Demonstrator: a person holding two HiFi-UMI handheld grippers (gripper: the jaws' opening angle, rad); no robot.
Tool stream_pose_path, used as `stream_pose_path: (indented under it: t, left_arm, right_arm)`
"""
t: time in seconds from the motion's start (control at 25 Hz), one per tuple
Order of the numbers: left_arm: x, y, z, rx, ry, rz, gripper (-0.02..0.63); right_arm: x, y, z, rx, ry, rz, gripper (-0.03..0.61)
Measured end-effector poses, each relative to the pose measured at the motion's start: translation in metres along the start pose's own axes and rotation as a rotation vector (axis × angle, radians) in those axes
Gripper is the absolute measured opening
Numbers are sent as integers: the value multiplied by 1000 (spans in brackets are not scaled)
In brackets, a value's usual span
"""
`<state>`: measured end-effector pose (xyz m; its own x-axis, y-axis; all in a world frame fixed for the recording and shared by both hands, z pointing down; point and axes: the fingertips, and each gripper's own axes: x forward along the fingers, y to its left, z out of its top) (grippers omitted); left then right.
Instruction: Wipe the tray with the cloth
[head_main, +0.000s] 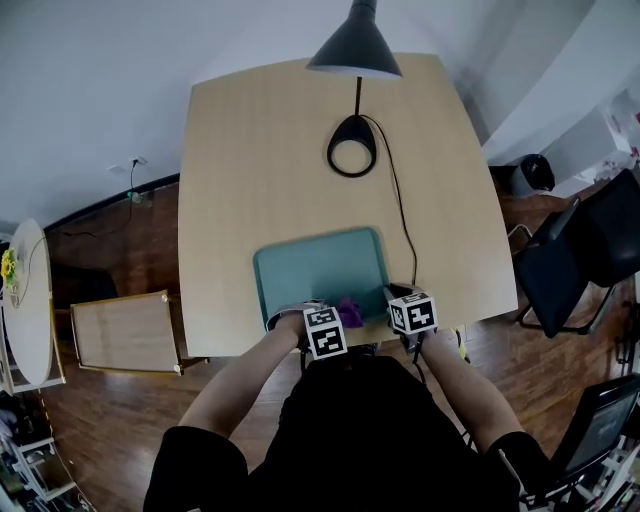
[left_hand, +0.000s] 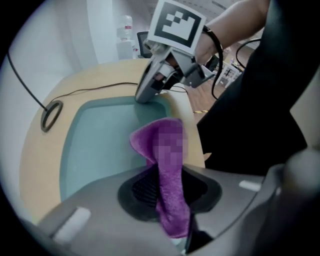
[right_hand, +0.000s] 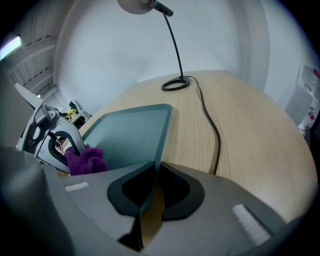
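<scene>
A teal tray (head_main: 318, 268) lies at the near edge of the wooden table (head_main: 260, 170). My left gripper (left_hand: 172, 189) is shut on a purple cloth (left_hand: 167, 155), which hangs over the tray's (left_hand: 95, 145) near right part. In the head view the cloth (head_main: 349, 312) shows between the two marker cubes. My right gripper (right_hand: 150, 191) is shut on the tray's rim (right_hand: 161, 142) at its near right corner. In the left gripper view the right gripper (left_hand: 146, 94) sits on that corner. The right gripper view shows the left gripper (right_hand: 50, 140) with the cloth (right_hand: 86, 160) at the left.
A black desk lamp stands on the far half of the table, with a ring base (head_main: 352, 148) and a shade (head_main: 355, 45). Its cable (head_main: 400, 210) runs down past the tray's right side. Black chairs (head_main: 590, 250) stand at the right, and a wooden crate (head_main: 125, 332) sits on the floor at the left.
</scene>
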<state>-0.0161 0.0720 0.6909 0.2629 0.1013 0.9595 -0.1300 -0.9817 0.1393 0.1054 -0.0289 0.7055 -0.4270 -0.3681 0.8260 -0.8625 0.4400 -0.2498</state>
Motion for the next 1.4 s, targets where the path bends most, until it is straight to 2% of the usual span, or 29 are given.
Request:
stream_pose_path:
  t: [0.08,0.16,0.44,0.6,0.72,0.8,0.92,1.08,1.24,1.4]
  left_arm:
    - [-1,0,-3,-22,-8,-24,109]
    - [-4,11,-5,-54,-15,-10,109]
    - [-27,105,-31,-162,30,193,109]
    - [-44,159,-40,-178,72,313,109]
    - [-46,179,-38,-162,101,334,109]
    - [-39,180,-36,-142,115,324,109]
    - [-33,184,-32,-103,134,352,109]
    - [-32,182,-29,-113,127,355,108]
    - [-29,134,-20,-79,53,288,107]
    - [-15,63,-16,19,7,228,109]
  right_arm:
    - [0,0,1,2,3,0,34]
    - [0,0,2,10,0,-5,34]
    - [-6,2,-4,113,-14,-51,26]
    - [-11,5,-13,106,15,-89,26]
    - [-14,7,-18,67,44,-115,26]
    - [-14,8,-22,40,69,-128,28]
    - [-15,8,-23,4,99,-121,31]
    - [-14,6,-25,16,115,-99,34]
    - [-15,7,-25,32,94,-93,32]
    - [-15,5,-26,37,86,-83,32]
